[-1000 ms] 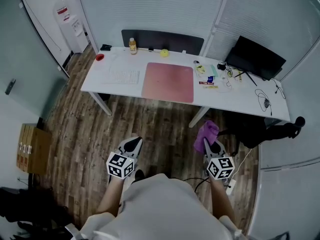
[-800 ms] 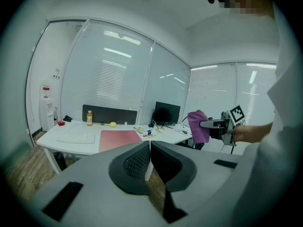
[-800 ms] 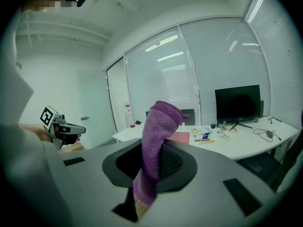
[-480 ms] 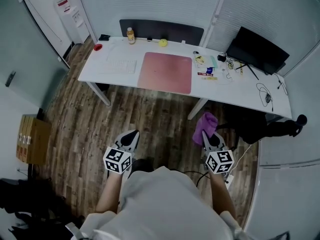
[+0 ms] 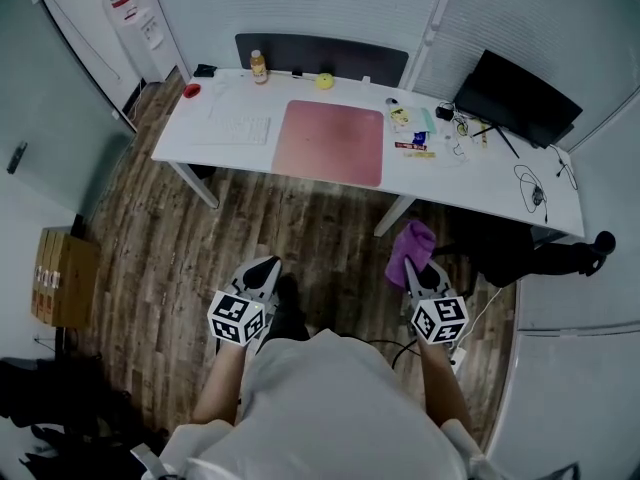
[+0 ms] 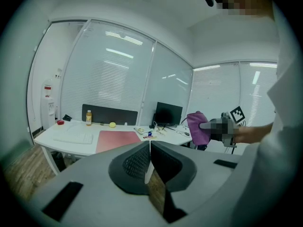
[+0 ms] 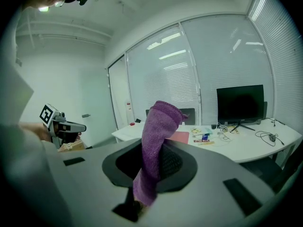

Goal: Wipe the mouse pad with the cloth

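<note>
**Checker:** Report the right gripper.

**Operator:** I read the right gripper (image 7: 150, 171) clamped on the purple cloth (image 7: 158, 136). The cloth stands up from between the jaws, and a short tail hangs below them.

**Checker:** And the left gripper?

**Operator:** I read the left gripper (image 6: 149, 148) with its jaws pressed together and nothing between them.

**Checker:** Locate the mouse pad.

**Operator:** The pink mouse pad (image 5: 330, 143) lies flat on the white desk (image 5: 480, 193). It is straight ahead across the wooden floor (image 5: 300, 228), well apart from both grippers. Its long axis runs along the desk, left to right in the head view. It sits roughly between the two grippers' lines, so I judge neither clearly nearer. The right one carries the cloth, so I expect to bring that one forward and down onto the pad
</note>
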Demonstrator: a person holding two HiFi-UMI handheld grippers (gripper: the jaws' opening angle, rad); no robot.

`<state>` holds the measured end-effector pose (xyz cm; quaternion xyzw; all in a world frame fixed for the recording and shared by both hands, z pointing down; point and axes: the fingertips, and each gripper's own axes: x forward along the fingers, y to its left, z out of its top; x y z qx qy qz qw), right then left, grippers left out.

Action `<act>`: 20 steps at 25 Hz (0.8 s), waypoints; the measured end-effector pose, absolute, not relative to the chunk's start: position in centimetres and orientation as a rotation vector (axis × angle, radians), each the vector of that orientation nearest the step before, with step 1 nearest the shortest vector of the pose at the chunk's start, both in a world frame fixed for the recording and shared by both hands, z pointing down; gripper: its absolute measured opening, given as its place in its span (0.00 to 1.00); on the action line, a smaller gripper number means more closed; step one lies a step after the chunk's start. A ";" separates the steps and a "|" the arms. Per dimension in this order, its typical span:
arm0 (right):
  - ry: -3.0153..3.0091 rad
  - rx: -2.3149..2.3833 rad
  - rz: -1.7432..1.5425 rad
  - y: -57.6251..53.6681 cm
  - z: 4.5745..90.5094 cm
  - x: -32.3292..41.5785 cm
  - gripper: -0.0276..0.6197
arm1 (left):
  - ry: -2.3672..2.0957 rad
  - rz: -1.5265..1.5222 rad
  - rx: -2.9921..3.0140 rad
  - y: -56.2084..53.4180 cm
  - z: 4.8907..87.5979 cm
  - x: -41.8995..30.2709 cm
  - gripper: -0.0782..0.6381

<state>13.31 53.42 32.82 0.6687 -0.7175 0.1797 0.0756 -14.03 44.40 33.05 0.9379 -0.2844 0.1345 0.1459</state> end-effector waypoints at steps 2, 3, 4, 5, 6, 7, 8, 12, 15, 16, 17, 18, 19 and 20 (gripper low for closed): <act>-2.139 2.010 0.537 52.8 32.9 13.3 0.16 | -0.810 0.384 2.701 43.6 33.2 -14.0 0.14; -2.131 2.015 0.537 52.4 33.0 13.4 0.16 | -0.804 0.381 2.703 43.0 33.3 -14.0 0.14; -2.124 2.020 0.537 51.9 33.0 13.4 0.16 | -0.798 0.378 2.704 42.3 33.4 -13.9 0.14; -2.116 2.026 0.536 51.4 33.1 13.5 0.16 | -0.791 0.376 2.706 41.6 33.4 -13.9 0.14; -2.110 2.030 0.536 50.9 33.1 13.5 0.16 | -0.785 0.373 2.708 40.9 33.4 -13.8 0.14; -2.103 2.033 0.536 50.3 33.1 13.5 0.16 | -0.777 0.371 2.710 40.2 33.5 -13.6 0.14; -2.096 2.037 0.537 49.8 33.2 13.6 0.16 | -0.769 0.369 2.713 39.4 33.5 -13.5 0.14; -2.063 2.059 0.552 47.2 33.6 14.0 0.16 | -0.731 0.367 2.721 36.1 33.6 -12.6 0.14; -2.040 2.061 0.568 44.9 34.0 13.7 0.16 | -0.700 0.383 2.721 33.5 34.0 -12.4 0.14; -2.032 2.063 0.574 44.2 34.1 13.6 0.16 | -0.692 0.391 2.718 32.6 34.2 -12.5 0.14; -2.024 2.067 0.580 43.4 34.2 13.5 0.16 | -0.686 0.399 2.714 31.7 34.4 -12.6 0.14; -2.015 2.072 0.586 42.7 34.3 13.4 0.16 | -0.679 0.406 2.710 30.8 34.6 -12.7 0.14; -2.005 2.078 0.593 42.0 34.4 13.5 0.16 | -0.670 0.412 2.708 29.9 34.8 -12.7 0.14; -1.994 2.086 0.600 41.4 34.6 13.5 0.16 | -0.661 0.418 2.708 29.1 35.0 -12.6 0.14</act>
